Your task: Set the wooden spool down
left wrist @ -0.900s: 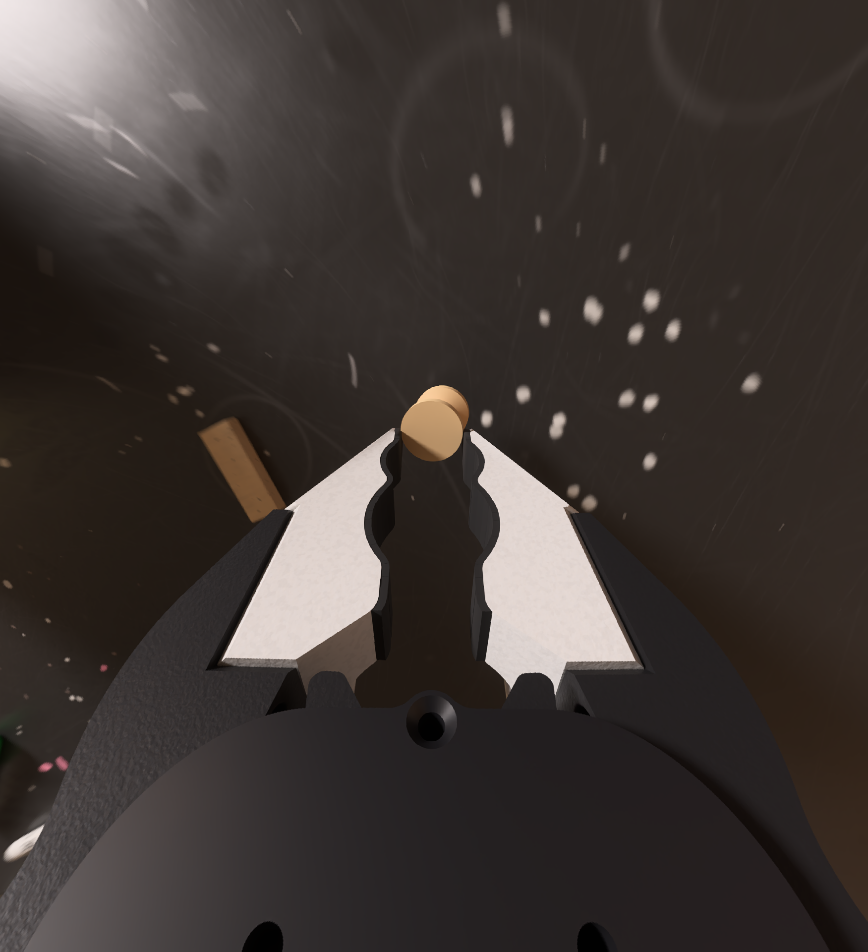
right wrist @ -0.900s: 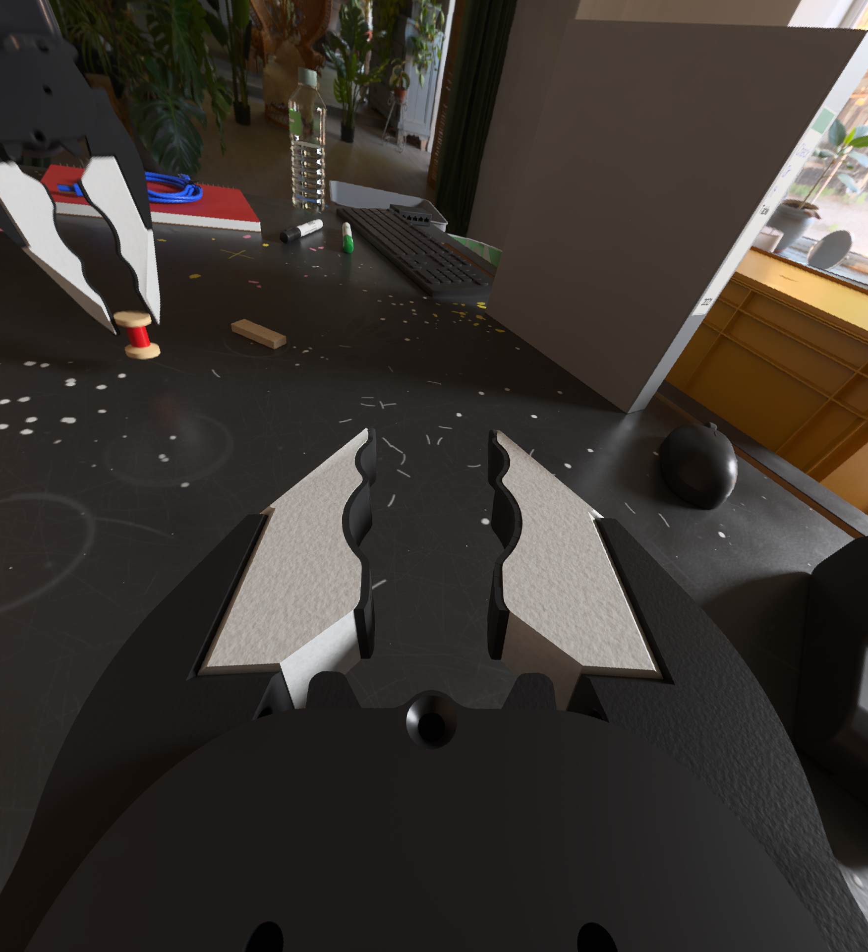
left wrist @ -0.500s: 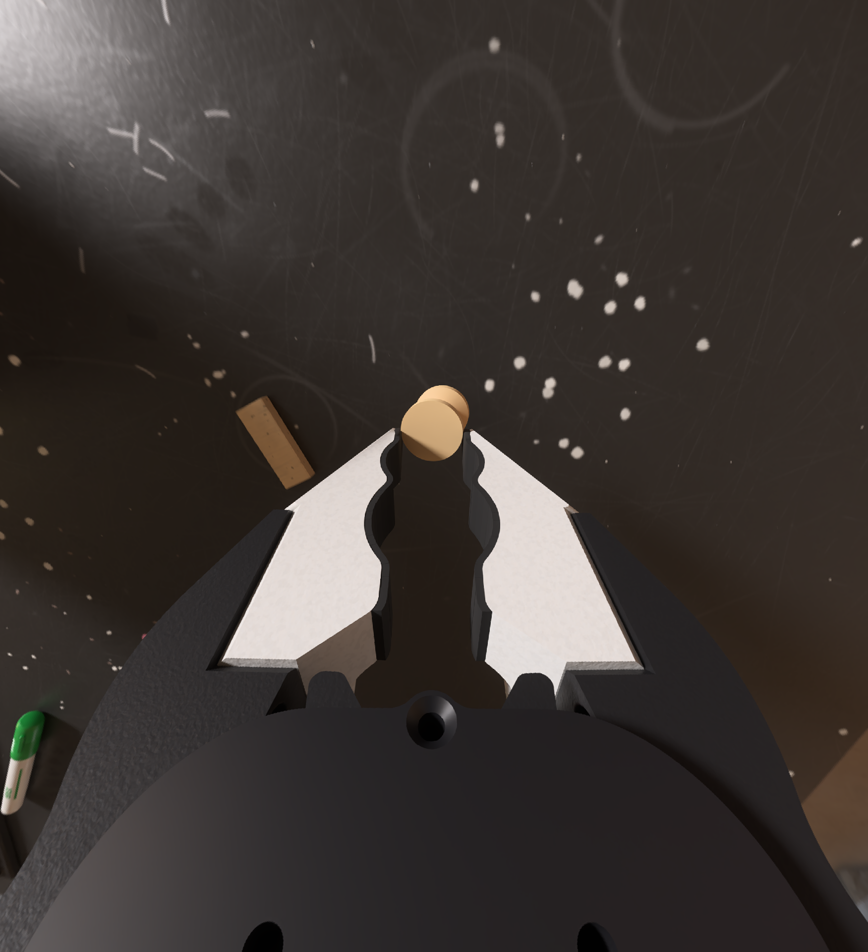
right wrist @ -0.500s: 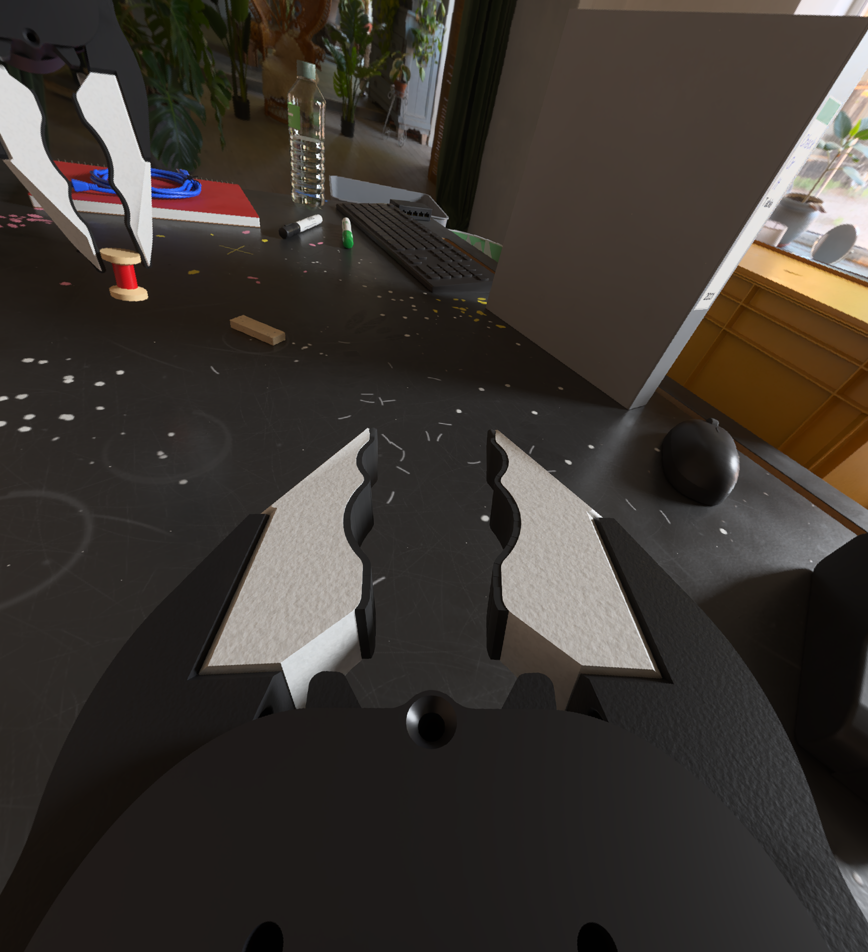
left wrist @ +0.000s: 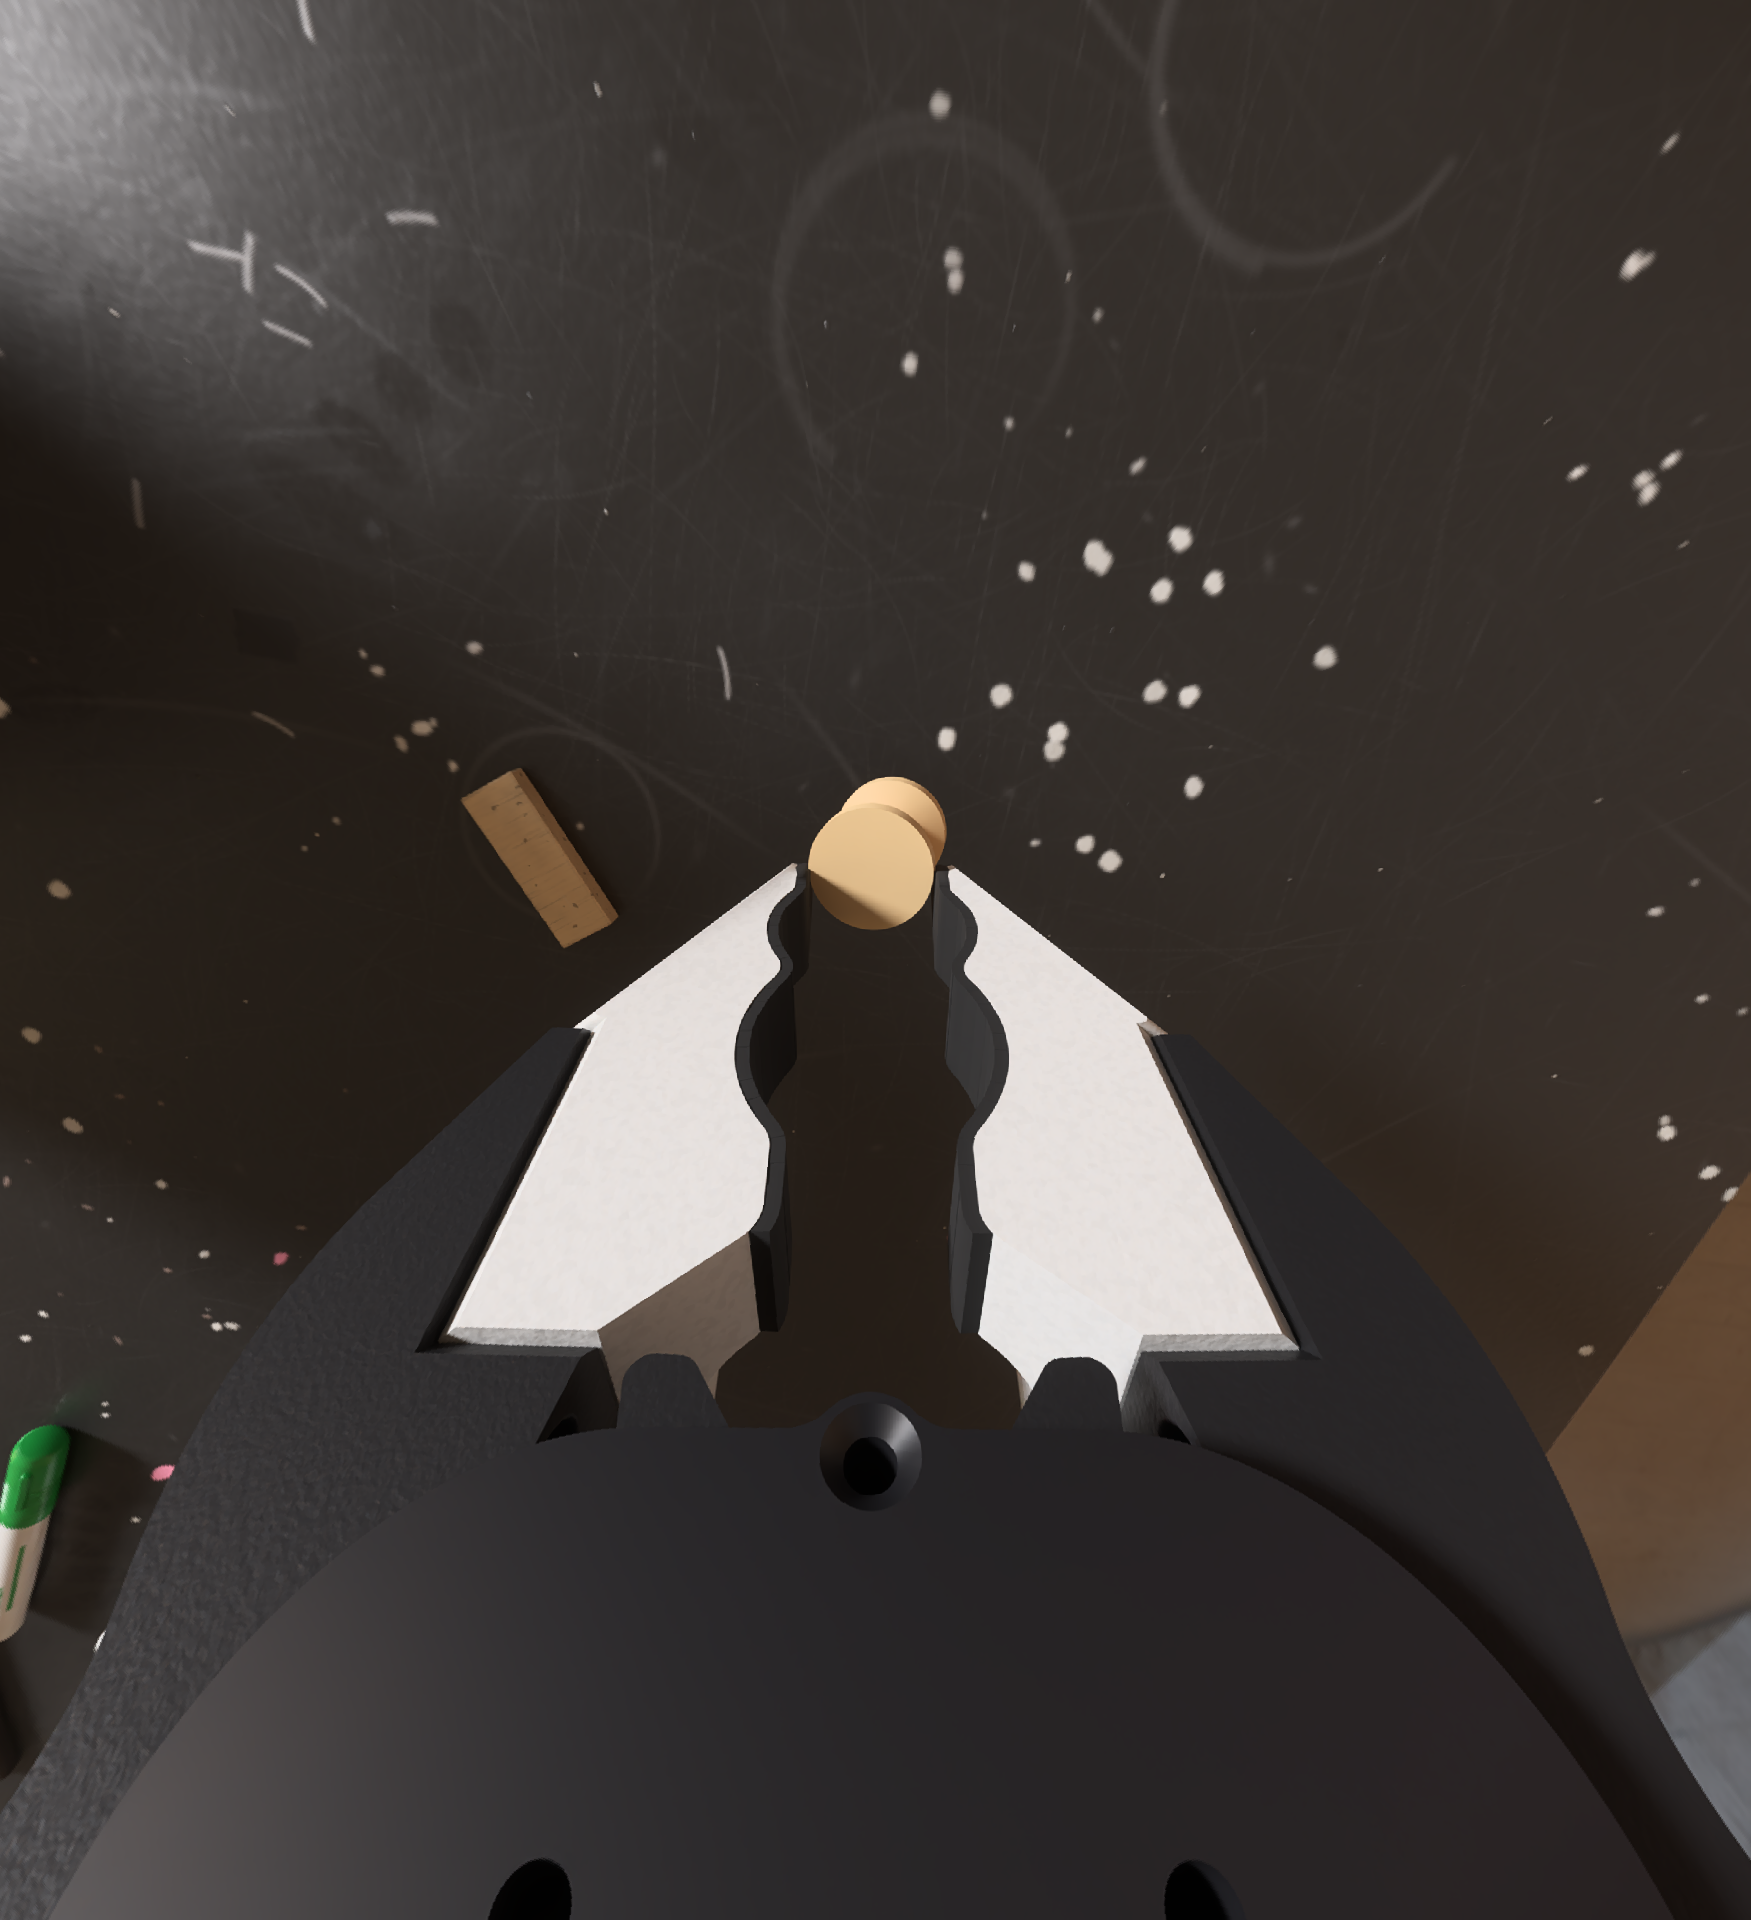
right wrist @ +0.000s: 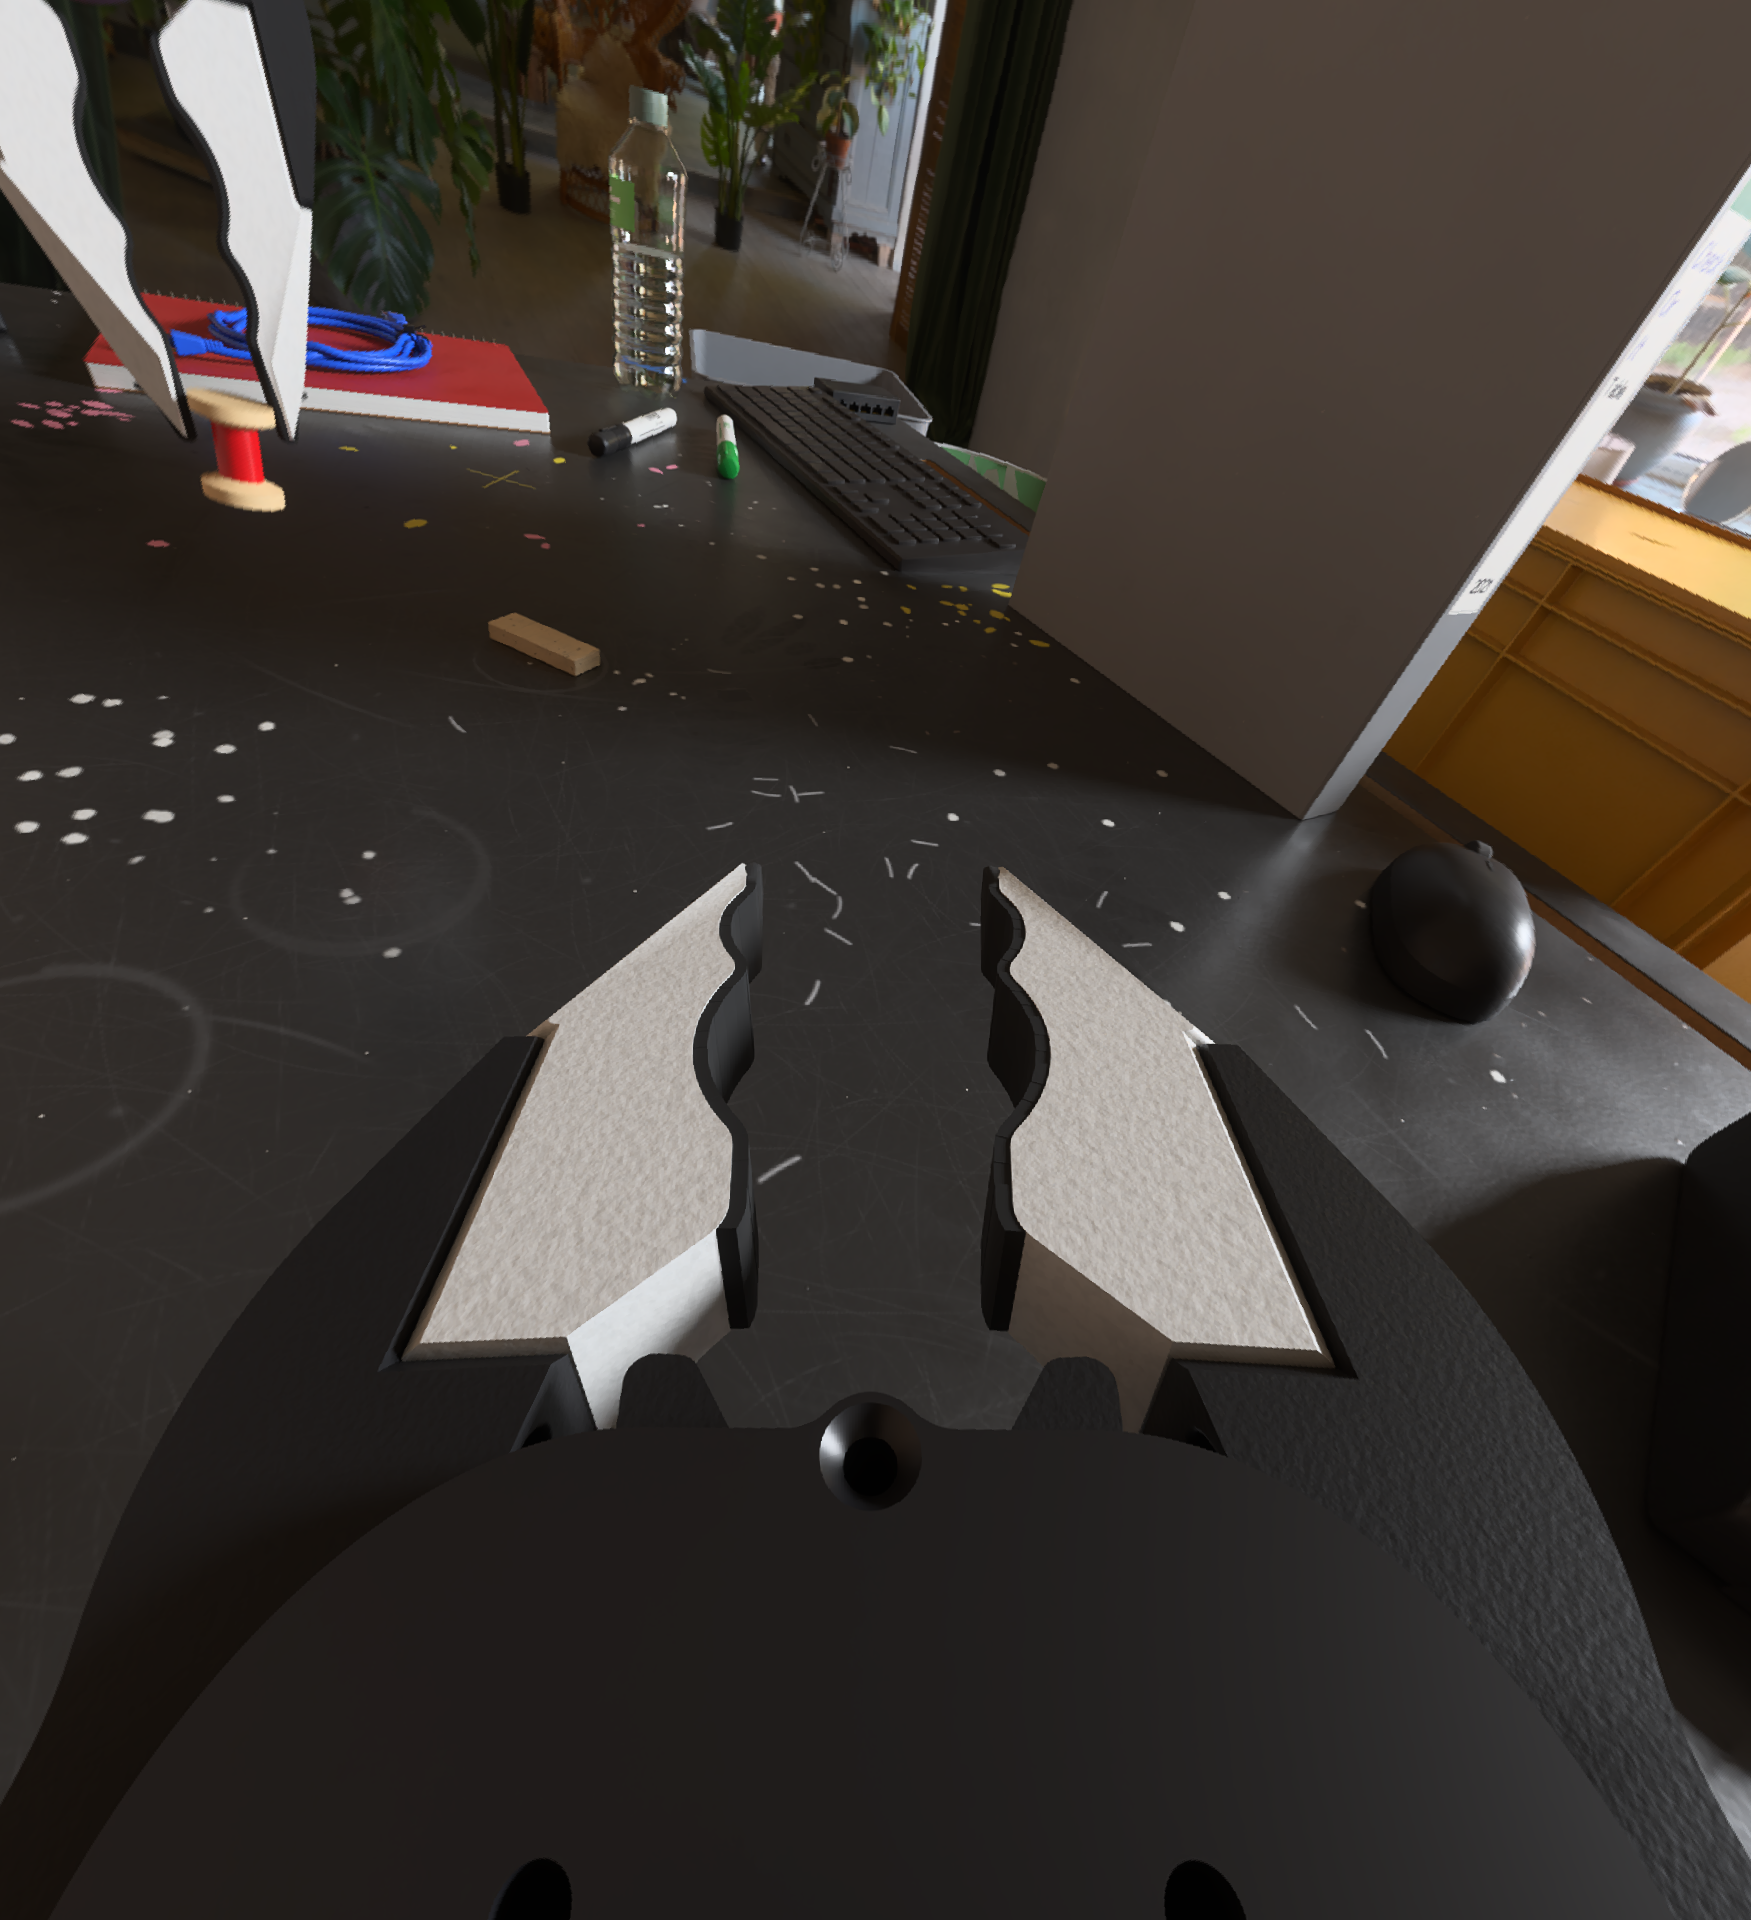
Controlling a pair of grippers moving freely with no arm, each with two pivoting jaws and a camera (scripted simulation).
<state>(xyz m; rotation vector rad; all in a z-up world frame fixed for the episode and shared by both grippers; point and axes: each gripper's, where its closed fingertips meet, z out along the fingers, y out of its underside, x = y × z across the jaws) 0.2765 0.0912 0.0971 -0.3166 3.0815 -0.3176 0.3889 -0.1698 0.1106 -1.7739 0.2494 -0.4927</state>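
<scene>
The wooden spool [left wrist: 871,868] has pale wood flanges and a red core. My left gripper [left wrist: 871,873] is shut on its top flange and points straight down at the dark table [left wrist: 1266,935]. In the right wrist view the spool [right wrist: 239,452] hangs upright from the left gripper [right wrist: 232,421], well above the table at the far left. My right gripper [right wrist: 869,883] is open and empty, low over the table's near middle.
A small wooden block [left wrist: 538,857] [right wrist: 544,642] lies on the table. At the back are a red notebook with a blue cable [right wrist: 351,358], a water bottle [right wrist: 647,244], two markers [right wrist: 725,447] and a keyboard [right wrist: 860,483]. A white panel [right wrist: 1318,364] stands right. A black rounded object [right wrist: 1453,930] lies beside it.
My left gripper has risen with the spool, so the table and wooden block look farther away. The right gripper has stayed put.
</scene>
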